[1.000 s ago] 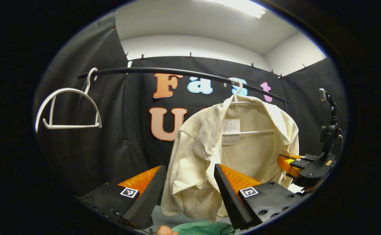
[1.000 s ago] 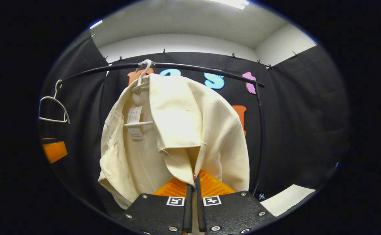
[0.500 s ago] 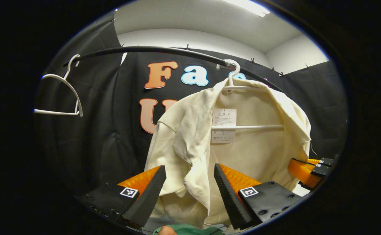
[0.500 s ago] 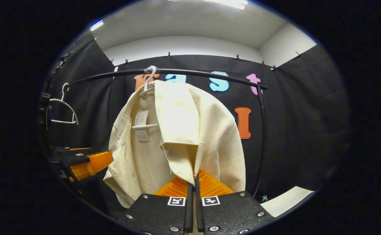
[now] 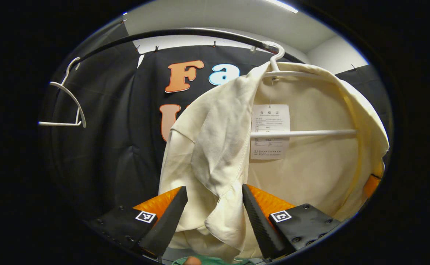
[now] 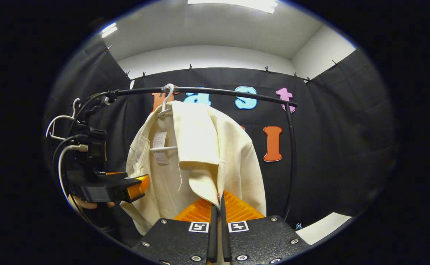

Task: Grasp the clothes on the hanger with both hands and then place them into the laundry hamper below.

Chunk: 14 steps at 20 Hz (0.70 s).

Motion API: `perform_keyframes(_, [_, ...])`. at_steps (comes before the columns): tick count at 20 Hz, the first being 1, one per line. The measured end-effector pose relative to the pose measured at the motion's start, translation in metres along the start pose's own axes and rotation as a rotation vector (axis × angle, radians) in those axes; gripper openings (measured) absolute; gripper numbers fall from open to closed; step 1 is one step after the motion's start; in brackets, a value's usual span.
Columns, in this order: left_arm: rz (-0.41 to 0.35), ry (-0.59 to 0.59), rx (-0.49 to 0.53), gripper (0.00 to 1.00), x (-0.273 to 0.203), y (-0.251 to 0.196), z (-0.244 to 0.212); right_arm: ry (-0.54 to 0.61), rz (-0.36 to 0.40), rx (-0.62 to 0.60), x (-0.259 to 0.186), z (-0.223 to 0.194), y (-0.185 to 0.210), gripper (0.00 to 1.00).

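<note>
The step in hand is the two-handed grasp of the clothes, and it looks half made. The cream jacket [image 5: 303, 165] hangs on a white hanger [image 5: 303, 133] from the black rail [image 5: 185, 32], filling the centre and right of the left gripper view; in the right gripper view it hangs left of centre.

The right gripper [image 6: 218, 206], at the bottom centre of its own view, has its fingers pressed together on the lower edge of the jacket's front panel. The left gripper [image 5: 215, 206] has its fingers spread wide at the bottom of its view, and a fold of the jacket's other front edge hangs down between them, not yet pinched.

The next move, as I judge it, calls for the left fingers to close on that fold; then both grippers must draw the jacket off the hanger and lower it to the green hamper [image 5: 218, 260], whose rim peeks in at the bottom edge.

Counted: one jacket, one hamper, one rail, two grippers, and two hangers, the second an empty hanger [image 5: 65, 106] at the upper left.
</note>
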<state>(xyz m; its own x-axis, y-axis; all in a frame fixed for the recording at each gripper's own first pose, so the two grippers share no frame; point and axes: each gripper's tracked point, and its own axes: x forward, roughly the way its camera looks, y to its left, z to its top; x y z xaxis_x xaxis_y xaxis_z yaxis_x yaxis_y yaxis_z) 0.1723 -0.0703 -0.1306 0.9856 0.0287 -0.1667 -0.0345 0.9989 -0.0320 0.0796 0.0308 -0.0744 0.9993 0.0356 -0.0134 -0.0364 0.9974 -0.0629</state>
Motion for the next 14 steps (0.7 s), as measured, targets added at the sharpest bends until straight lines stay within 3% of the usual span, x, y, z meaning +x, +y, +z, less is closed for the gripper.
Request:
perform_keyframes(2, [-0.022, -0.001, -0.019, 1.00, 0.004, -0.005, -0.001, -0.006, 0.004, 0.001, -0.004, 0.003, -0.001, 0.05])
perform_keyframes(5, [-0.045, 0.011, -0.041, 0.90, 0.006, -0.014, -0.004, -0.015, 0.013, -0.004, -0.010, 0.008, -0.001, 0.05])
perform_keyframes(6, [-0.069, 0.012, -0.041, 0.75, 0.007, -0.021, -0.004, -0.017, 0.014, -0.006, -0.011, 0.010, -0.002, 0.05])
perform_keyframes(10, [-0.121, 0.028, 0.004, 0.47, 0.006, -0.026, -0.005, -0.022, 0.011, -0.004, -0.014, 0.016, -0.003, 0.05])
perform_keyframes(11, [-0.124, 0.027, 0.004, 0.46, 0.006, -0.022, -0.004, -0.023, 0.006, -0.003, -0.014, 0.017, -0.004, 0.05])
perform_keyframes(13, [-0.083, 0.022, -0.008, 0.16, 0.000, -0.007, 0.001, -0.025, -0.002, 0.004, -0.015, 0.023, -0.007, 0.05])
perform_keyframes(14, [-0.070, 0.020, -0.001, 0.11, -0.006, 0.002, 0.004, -0.025, -0.003, 0.008, -0.017, 0.027, -0.009, 0.05])
